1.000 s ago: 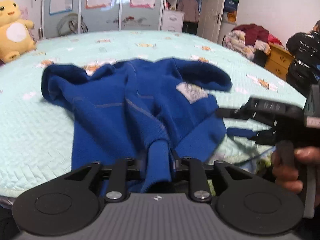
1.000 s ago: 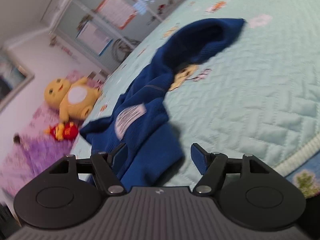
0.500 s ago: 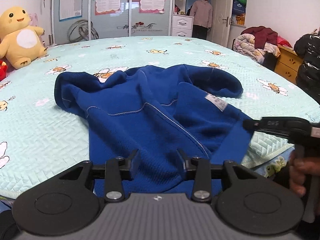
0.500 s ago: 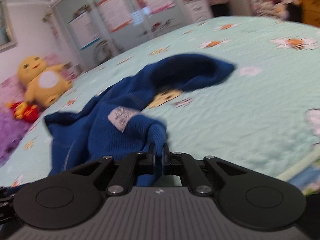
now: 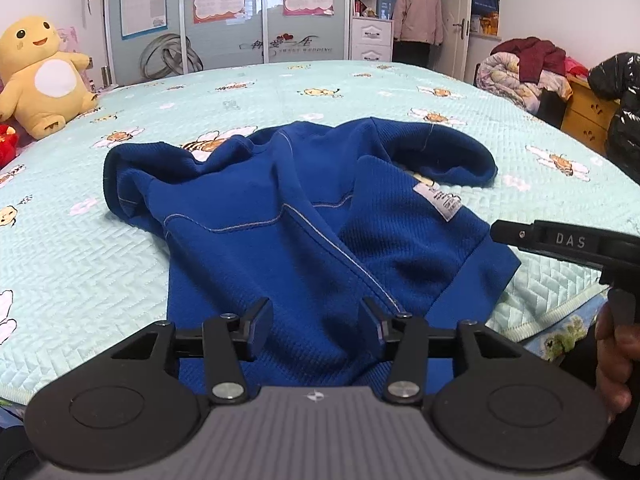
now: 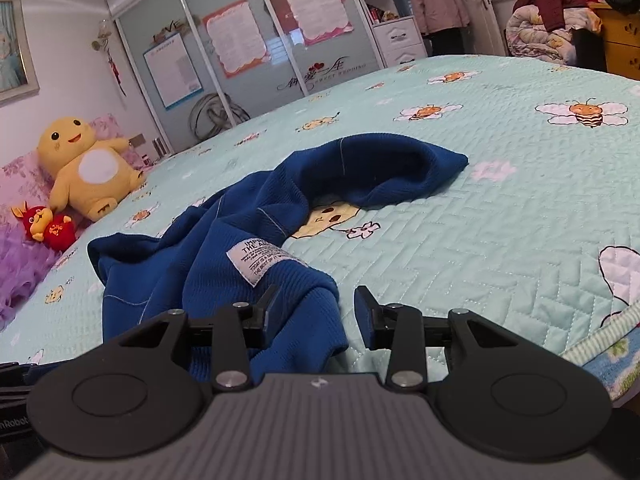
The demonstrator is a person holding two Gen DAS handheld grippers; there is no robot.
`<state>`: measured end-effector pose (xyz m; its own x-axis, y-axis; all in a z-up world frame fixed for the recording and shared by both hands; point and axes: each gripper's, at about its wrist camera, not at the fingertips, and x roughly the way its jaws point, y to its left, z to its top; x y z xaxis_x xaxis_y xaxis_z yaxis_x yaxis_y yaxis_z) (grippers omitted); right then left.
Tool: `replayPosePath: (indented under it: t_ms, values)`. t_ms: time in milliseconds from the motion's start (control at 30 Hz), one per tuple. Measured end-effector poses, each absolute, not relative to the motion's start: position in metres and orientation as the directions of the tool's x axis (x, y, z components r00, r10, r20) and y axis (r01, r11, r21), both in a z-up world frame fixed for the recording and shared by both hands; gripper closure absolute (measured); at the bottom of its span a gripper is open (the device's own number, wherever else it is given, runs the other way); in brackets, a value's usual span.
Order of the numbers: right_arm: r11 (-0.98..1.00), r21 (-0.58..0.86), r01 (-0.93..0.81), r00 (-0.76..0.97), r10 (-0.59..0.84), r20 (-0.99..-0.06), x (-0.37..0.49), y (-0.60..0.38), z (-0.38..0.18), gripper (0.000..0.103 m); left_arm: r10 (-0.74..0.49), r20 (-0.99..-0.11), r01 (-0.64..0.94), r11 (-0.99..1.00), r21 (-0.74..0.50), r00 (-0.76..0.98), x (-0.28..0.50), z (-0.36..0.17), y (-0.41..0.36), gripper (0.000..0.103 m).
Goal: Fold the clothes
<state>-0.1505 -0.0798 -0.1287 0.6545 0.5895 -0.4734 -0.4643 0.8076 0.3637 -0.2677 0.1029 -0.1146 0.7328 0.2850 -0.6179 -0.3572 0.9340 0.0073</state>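
Observation:
A blue sweater [image 5: 288, 216] lies inside out and rumpled on the bed, hem toward me, sleeves spread far left and far right, with a white care label [image 5: 438, 200] near its right side. My left gripper [image 5: 316, 316] is open over the hem's middle, with no cloth between the jaws. My right gripper [image 6: 316, 308] is open at the hem's right corner [image 6: 316, 300], which bulges between the jaws. The right gripper's body also shows in the left wrist view [image 5: 568, 244]. The sweater [image 6: 224, 248] and its label [image 6: 260, 258] show in the right wrist view.
The bed has a pale green quilted cover [image 5: 80, 264] with bee prints; its near edge [image 6: 600, 340] is close below the grippers. A yellow plush toy [image 5: 40, 76] sits far left. A person [image 5: 418, 20] stands in the doorway. Piled clothes [image 5: 528, 68] and a wooden dresser [image 5: 588, 116] are right.
My left gripper opened and let go of the hem, which dropped flat. My right gripper, shut on the hem corner half a second ago, has opened. The sweater now lies more spread out.

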Motion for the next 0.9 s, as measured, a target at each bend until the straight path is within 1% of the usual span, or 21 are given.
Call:
replayPosePath:
  t_ms: [200, 267, 367, 733, 900]
  values:
    - [0.808, 0.363, -0.464, 0.643, 0.589, -0.489, -0.152, -0.078, -0.131, 0.060, 0.298, -0.626, -0.363, 0.931, 0.026, 0.721, -0.265, -0.118, 0.102, 0.049]
    - [0.808, 0.368, -0.459, 0.644, 0.589, -0.488, -0.152, -0.079, -0.131, 0.054, 0.305, -0.627, -0.373, 0.928, 0.025, 0.717, -0.264, -0.118, 0.104, 0.049]
    - [0.807, 0.378, -0.455, 0.644, 0.591, -0.486, -0.151, -0.080, -0.132, 0.054, 0.314, -0.626, -0.391, 0.920, 0.015, 0.714, -0.262, -0.117, 0.107, 0.048]
    - [0.820, 0.342, -0.459, 0.650, 0.572, -0.501, -0.155, -0.075, -0.133, 0.054, 0.323, -0.619, -0.418, 0.908, -0.010, 0.716, -0.269, -0.115, 0.115, 0.046]
    - [0.840, 0.266, -0.473, 0.675, 0.540, -0.504, -0.161, -0.068, -0.117, 0.054, 0.323, -0.625, -0.423, 0.906, -0.013, 0.711, -0.273, -0.116, 0.116, 0.046]
